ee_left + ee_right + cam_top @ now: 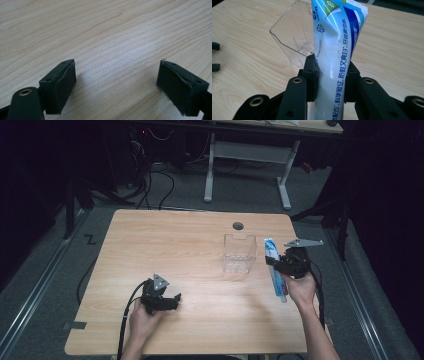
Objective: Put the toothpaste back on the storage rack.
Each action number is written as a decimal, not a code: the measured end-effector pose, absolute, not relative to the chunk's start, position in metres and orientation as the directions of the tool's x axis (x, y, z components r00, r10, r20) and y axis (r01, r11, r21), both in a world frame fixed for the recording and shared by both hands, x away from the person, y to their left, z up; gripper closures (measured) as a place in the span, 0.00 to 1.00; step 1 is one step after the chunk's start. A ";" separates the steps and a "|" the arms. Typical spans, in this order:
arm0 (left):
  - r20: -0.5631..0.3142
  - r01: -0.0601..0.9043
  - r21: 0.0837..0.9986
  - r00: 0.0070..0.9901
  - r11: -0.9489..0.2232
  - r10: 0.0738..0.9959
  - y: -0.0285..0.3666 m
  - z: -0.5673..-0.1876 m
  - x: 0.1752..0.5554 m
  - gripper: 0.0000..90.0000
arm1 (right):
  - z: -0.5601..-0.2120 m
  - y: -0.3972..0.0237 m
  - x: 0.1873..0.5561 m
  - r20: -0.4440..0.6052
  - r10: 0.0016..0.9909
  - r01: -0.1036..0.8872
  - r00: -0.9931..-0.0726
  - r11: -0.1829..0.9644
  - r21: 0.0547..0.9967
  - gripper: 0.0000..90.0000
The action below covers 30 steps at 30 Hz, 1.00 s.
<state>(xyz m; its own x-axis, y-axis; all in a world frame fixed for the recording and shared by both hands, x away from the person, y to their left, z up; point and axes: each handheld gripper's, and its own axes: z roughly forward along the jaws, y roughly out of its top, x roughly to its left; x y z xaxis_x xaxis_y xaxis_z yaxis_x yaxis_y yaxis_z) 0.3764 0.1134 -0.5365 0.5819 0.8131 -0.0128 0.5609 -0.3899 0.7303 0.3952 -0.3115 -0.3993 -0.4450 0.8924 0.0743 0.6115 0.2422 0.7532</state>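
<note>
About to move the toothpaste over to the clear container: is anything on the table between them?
Nothing visible: the toothpaste tube, held in the right gripper, sits beside the clear container with bare table between.

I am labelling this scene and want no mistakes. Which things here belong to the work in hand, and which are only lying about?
In the work:
- toothpaste tube, clamped in the right gripper
- clear plastic container, open, just beside the tube

Lying about:
- left gripper, jaws apart over bare table
- second desk and cables on the floor behind
</note>
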 end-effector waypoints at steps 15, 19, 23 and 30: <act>-0.014 0.561 0.731 0.581 -0.389 0.814 0.113 -0.537 0.377 0.18 | -0.369 -0.294 0.385 0.038 0.855 0.521 -0.517 0.279 0.807 0.79; -0.013 0.561 0.731 0.581 -0.389 0.814 0.113 -0.537 0.377 0.18 | -0.365 -0.289 0.387 0.026 0.851 0.514 -0.525 0.292 0.807 0.79; -0.013 0.561 0.730 0.582 -0.390 0.813 0.113 -0.537 0.377 0.18 | -0.363 -0.287 0.389 0.022 0.850 0.507 -0.526 0.293 0.810 0.79; -0.014 0.561 0.731 0.581 -0.389 0.814 0.113 -0.537 0.377 0.18 | -0.357 -0.280 0.393 0.006 0.846 0.498 -0.533 0.307 0.811 0.79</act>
